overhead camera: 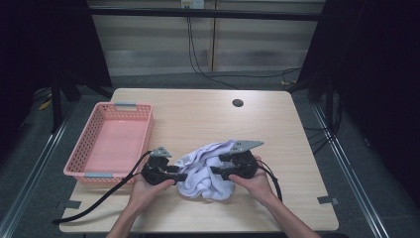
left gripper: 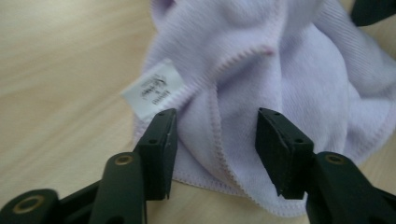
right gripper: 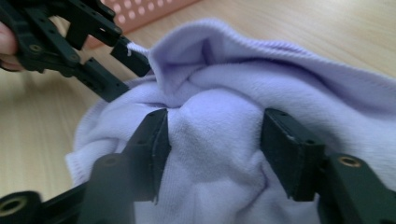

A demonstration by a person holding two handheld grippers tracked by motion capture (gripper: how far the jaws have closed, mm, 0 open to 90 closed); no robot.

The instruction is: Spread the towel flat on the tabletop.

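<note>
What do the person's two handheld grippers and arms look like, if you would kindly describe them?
Both the left gripper and right gripper are black, each with two flat, blocky jaws on hinged links with brass-coloured pivot pins. Each carries a grey three-cornered plate on top, and a black cable trails from each back toward the person. The forearms are bare, with no sleeves showing.

Both forearms come in from the table's near edge, angled inward. The left gripper [overhead camera: 182, 175] points right with jaws spread apart. The right gripper [overhead camera: 216, 170] points left toward it, jaws likewise spread; each hand wraps its gripper's body.
</note>
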